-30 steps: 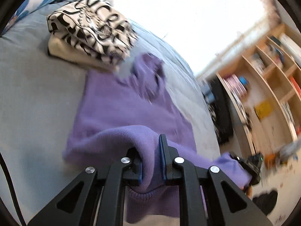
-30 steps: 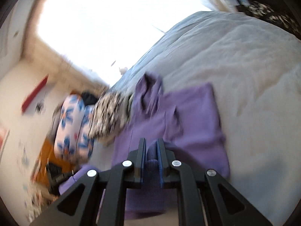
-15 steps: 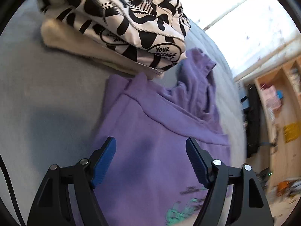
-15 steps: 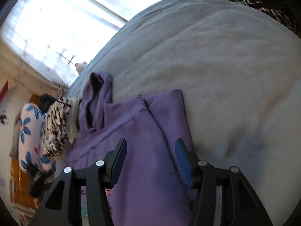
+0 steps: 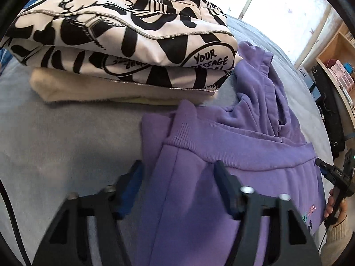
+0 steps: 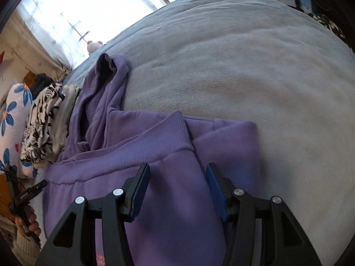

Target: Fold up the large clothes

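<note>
Hovering over the folded purple hoodie [image 5: 221, 177], left gripper [image 5: 179, 173] was closing on nothing; right gripper [image 6: 177, 177] stood apart, empty.

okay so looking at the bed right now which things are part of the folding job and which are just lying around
Part of the job:
- purple fleece hoodie, folded over on the grey bed cover
- left gripper, jaws closing, no cloth pinched
- right gripper, open over the hoodie

Just lying about:
- folded black-and-white printed garment on a cream fluffy one
- blue-flowered pillow
- wooden shelves
</note>
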